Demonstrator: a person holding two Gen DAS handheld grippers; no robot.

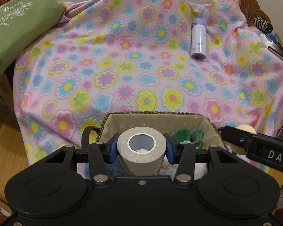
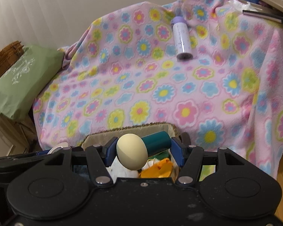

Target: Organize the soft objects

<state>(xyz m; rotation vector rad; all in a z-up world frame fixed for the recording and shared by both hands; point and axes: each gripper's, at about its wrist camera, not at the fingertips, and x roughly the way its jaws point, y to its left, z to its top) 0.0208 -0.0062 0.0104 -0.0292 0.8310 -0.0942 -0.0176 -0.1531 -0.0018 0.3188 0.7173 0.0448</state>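
A: Which step is in hand?

B: A carrying step, it would seem. In the left wrist view a roll of beige tape [image 1: 141, 153] is clamped between the blue pads of the left tool [image 1: 141, 148], at the lower centre of the frame, just above a fabric-lined basket [image 1: 160, 120]. In the right wrist view a cream egg-shaped soft object [image 2: 132, 151] is pinched in the right tool [image 2: 140, 150], lower centre, with a teal cylinder [image 2: 157, 143] lying behind it.

A: How wide are the tools set?

B: Each is closed only as far as its load allows; the pads are pressed against the tape and the egg.

A: And the basket?

B: It is seen at the lower middle of both frames, resting on the flowered blanket [image 1: 122, 66]. Green cloth [image 1: 186, 134] and an orange item [image 2: 158, 169] are already inside.

A: What is called for next?

B: Probably both loads are to be lowered over the basket and released, one at a time, so that the tools are not crowded. The lilac bottle [image 1: 198, 37], upper right on the blanket, is left untouched.
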